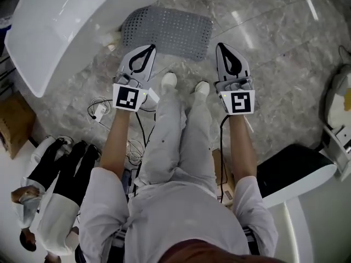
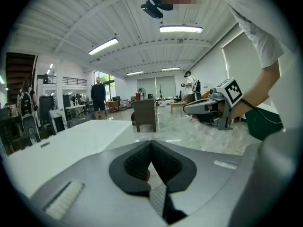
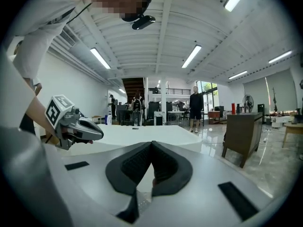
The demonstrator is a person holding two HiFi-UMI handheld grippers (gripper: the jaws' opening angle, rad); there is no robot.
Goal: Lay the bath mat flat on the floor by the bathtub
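Bath mat near edge hidden behind left gripper (head view); bathtub cut off by top edge.

Right gripper with jaws together at the tips, nothing between them, left gripper at left with its marker cube, white tub beyond, dark-clad person standing farther back, brown cabinet at right, strip lights overhead

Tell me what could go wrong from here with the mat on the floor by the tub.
1. The mat has its left end right at the tub; that edge may be riding up, though I cannot tell.
2. Loose cables lie beside the left leg, a likely trip hazard when stepping back.
3. The floor looks glossy, so the mat may slide.
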